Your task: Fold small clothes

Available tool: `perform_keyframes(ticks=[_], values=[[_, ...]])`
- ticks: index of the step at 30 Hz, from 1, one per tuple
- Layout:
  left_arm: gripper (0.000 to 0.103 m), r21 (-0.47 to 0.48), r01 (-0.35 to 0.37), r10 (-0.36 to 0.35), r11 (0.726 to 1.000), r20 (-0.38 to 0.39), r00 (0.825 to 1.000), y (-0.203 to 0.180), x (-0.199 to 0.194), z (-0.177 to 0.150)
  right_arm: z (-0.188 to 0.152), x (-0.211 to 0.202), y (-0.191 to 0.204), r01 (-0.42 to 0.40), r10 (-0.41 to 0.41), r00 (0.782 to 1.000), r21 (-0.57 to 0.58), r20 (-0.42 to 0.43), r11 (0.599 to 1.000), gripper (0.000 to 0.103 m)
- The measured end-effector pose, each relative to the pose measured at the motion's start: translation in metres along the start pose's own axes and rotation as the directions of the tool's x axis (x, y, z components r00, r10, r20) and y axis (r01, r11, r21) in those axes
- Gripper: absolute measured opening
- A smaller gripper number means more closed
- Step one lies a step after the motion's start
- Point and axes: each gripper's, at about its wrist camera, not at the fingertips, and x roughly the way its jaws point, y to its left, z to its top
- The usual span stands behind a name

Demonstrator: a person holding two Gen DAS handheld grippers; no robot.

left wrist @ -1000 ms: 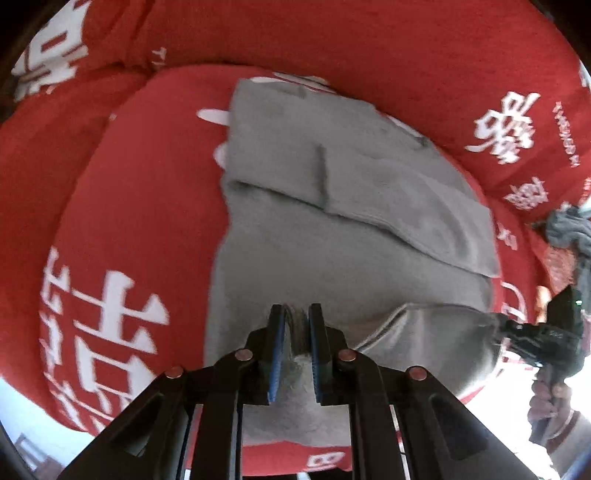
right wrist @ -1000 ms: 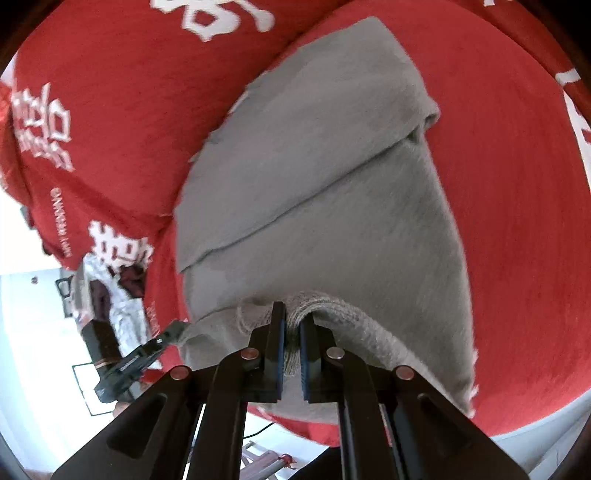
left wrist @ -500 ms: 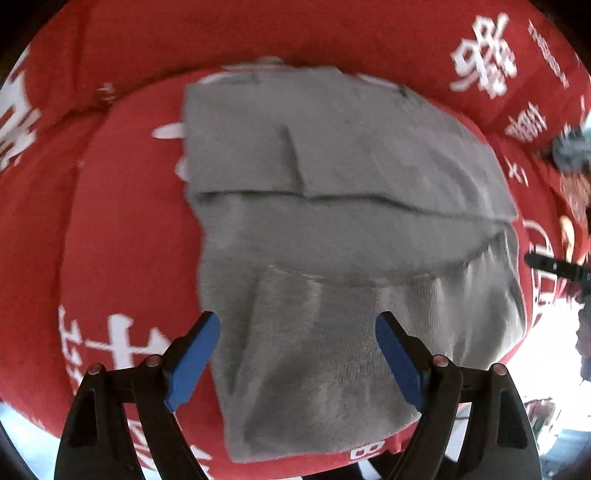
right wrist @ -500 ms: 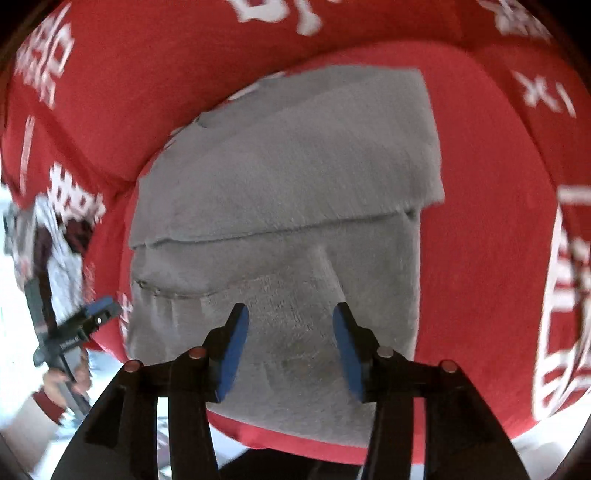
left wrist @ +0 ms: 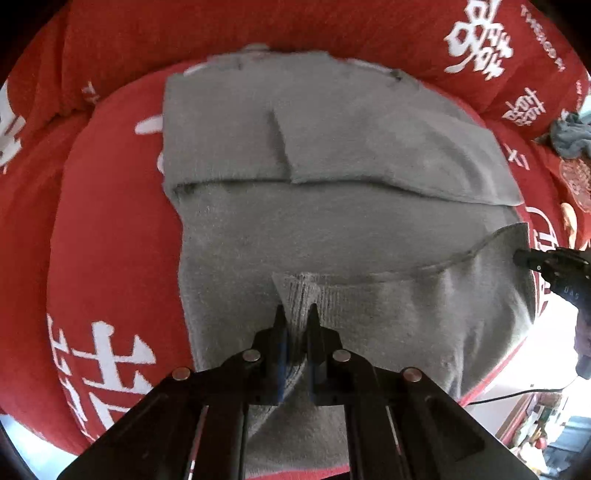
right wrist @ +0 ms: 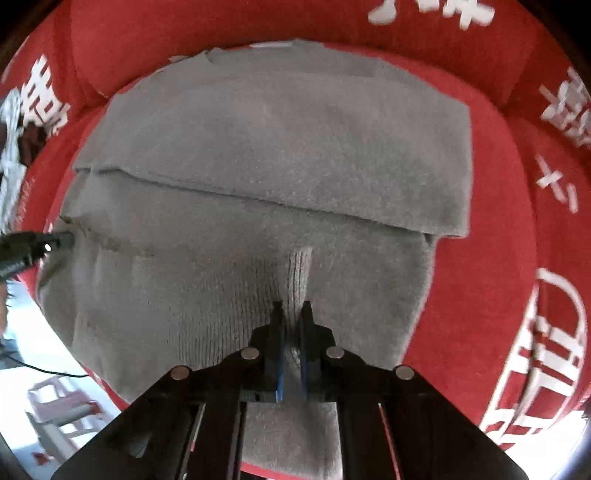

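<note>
A grey knit sweater [left wrist: 332,229] lies flat on a red cushion [left wrist: 110,240], its sleeves folded across the upper body. My left gripper [left wrist: 296,314] is shut on a pinch of the ribbed bottom hem near the sweater's left side. My right gripper [right wrist: 291,310] is shut on a pinch of the same hem [right wrist: 295,273] near the right side. The right gripper's tip shows at the right edge of the left wrist view [left wrist: 532,258]. The left gripper's tip shows at the left edge of the right wrist view [right wrist: 55,240].
The cushion is red with white characters [left wrist: 99,365]. A raised red cushion back [left wrist: 295,29] runs behind the sweater. A crumpled grey garment [left wrist: 569,136] lies at the far right. A pale floor and a chair [right wrist: 59,406] lie beyond the cushion's near edge.
Both grippers were shut on the hem a second ago, opened half a second ago over the laid-down hem, and now have shut again on pinches of the ribbed hem.
</note>
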Motion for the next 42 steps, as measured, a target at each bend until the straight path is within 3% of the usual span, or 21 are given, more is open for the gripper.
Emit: perform_keyframes(ticks=[8,13,17,22,26,31,38,39,40,41,42], values=[[0.009,0.019,0.029,-0.032,0.999,0.178,0.983,-0.014,-0.084,0.024,0.010,-0.079,-0.002,0.004,-0.008,0.983,0.026,0.182,1.000,0.006],[0.009,0.048,0.030,-0.043,0.998,0.286,0.957,-0.016,-0.119,0.079,0.057,-0.118,-0.010,-0.013,0.001,0.958,0.041,0.286,0.999,0.006],[0.009,0.051,-0.011,-0.008,0.999,0.348,0.937,-0.011,-0.117,0.120,0.100,-0.125,-0.021,0.016,-0.023,0.940,0.026,0.341,1.000,0.006],[0.009,0.008,-0.109,0.100,0.994,0.340,0.935,-0.007,-0.069,0.170,0.154,-0.095,-0.038,0.010,-0.028,0.937,0.051,0.348,0.999,0.006],[0.009,-0.039,-0.169,0.173,0.985,0.278,0.945,-0.002,-0.018,0.194,0.184,-0.044,-0.050,0.018,-0.035,0.956,0.062,0.292,0.998,0.006],[0.009,-0.105,-0.220,0.238,0.970,0.209,0.949,0.011,0.034,0.205,0.198,0.017,-0.072,0.002,-0.031,0.978,0.135,0.209,0.991,0.006],[0.010,-0.151,-0.299,0.324,0.942,0.178,0.929,0.018,0.060,0.213,0.202,0.061,-0.083,0.019,-0.046,0.988,0.174,0.148,0.984,0.006],[0.013,-0.163,-0.305,0.331,0.938,0.166,0.929,0.020,0.063,0.213,0.202,0.064,-0.083,0.027,-0.053,0.988,0.171,0.146,0.985,0.006],[0.031,-0.185,-0.326,0.355,0.927,0.155,0.922,0.023,0.062,0.214,0.202,0.064,-0.083,0.032,-0.058,0.987,0.172,0.147,0.985,0.007],[0.055,-0.206,-0.358,0.391,0.911,0.150,0.908,0.024,0.060,0.213,0.203,0.064,-0.084,0.038,-0.064,0.987,0.177,0.149,0.984,0.007],[0.062,-0.236,-0.411,0.451,0.881,0.154,0.879,0.027,0.053,0.211,0.203,0.064,-0.085,0.035,-0.063,0.987,0.188,0.145,0.982,0.007]])
